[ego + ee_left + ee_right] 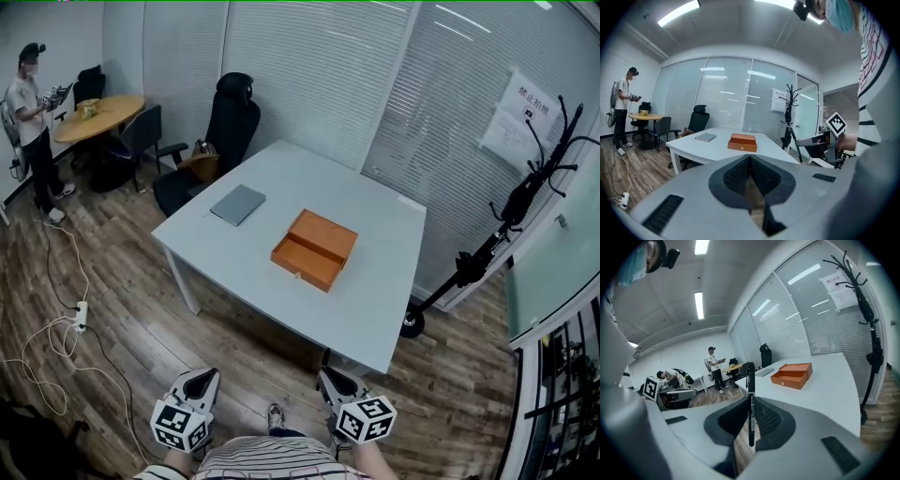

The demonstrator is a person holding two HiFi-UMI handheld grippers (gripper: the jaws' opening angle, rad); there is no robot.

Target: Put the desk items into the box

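The right gripper (750, 417) is clamping a black pen (750, 394) upright and the left gripper (750, 174) jaws are resting together empty, so advance to the counter (281, 173), centre the pen over the orange box (315, 248) lying mid-counter, then release low.

Print on the wall notice (528, 117) is too tiny to read, and in head view the right tool (330, 378) hides its pen (750, 399).
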